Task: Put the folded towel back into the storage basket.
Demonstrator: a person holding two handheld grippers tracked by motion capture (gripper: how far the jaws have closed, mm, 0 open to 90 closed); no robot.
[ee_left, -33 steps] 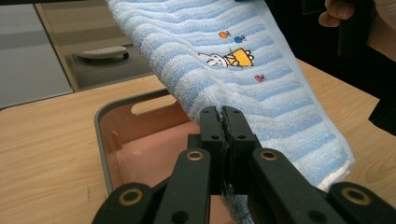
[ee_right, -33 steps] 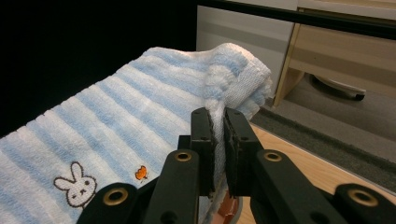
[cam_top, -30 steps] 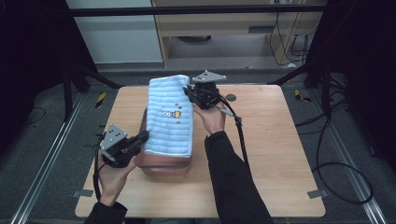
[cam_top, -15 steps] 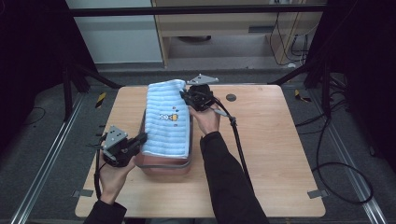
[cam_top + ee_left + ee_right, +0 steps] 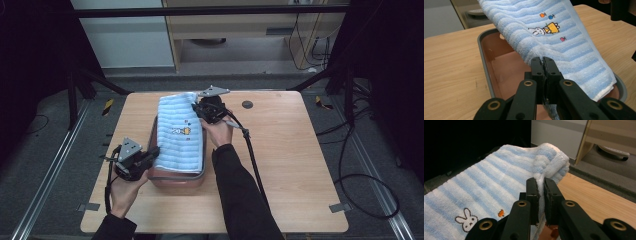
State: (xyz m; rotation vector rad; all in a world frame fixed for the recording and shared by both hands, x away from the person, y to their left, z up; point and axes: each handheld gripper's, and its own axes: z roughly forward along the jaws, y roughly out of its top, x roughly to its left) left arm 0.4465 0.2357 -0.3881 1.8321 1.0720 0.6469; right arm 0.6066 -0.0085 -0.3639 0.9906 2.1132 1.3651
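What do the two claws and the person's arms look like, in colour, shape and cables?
The left claw and right claw are black, each topped with a grey three-cornered plate and trailing a black cable. Their jaws are flat black bars on bolted arms with brass-ringed pivots. The person wears dark long sleeves.

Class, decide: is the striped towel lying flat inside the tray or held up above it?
Held up: both grippers pinch the towel over the tray.
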